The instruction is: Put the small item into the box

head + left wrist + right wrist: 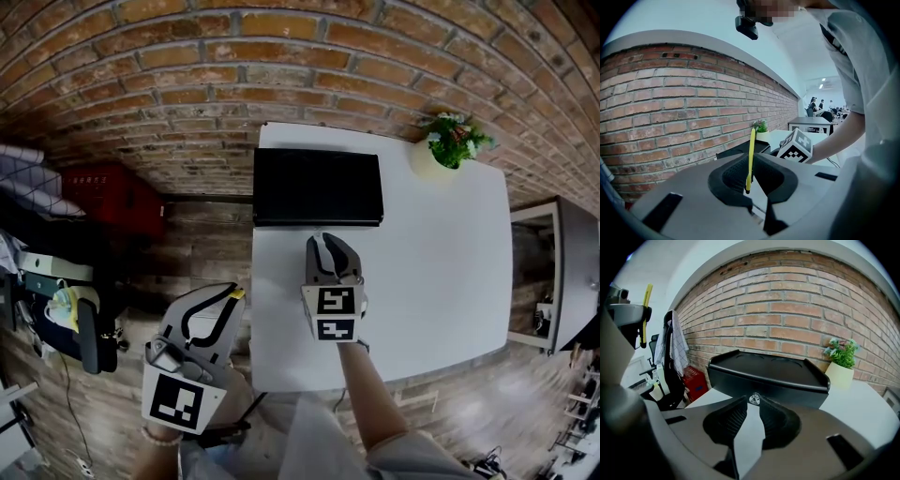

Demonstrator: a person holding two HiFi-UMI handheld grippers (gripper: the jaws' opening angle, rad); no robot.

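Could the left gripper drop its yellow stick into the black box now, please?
Probably not: the black box looks closed, right gripper pinching its silver latch; the left gripper, clamping the yellow stick, hangs beside the table.

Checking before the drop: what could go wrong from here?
The black box lid is closed, so the yellow stick cannot go in yet. The stick juts past the left gripper tips; it may pivot or slip. It hangs beside the table, so a drop would hit the floor.
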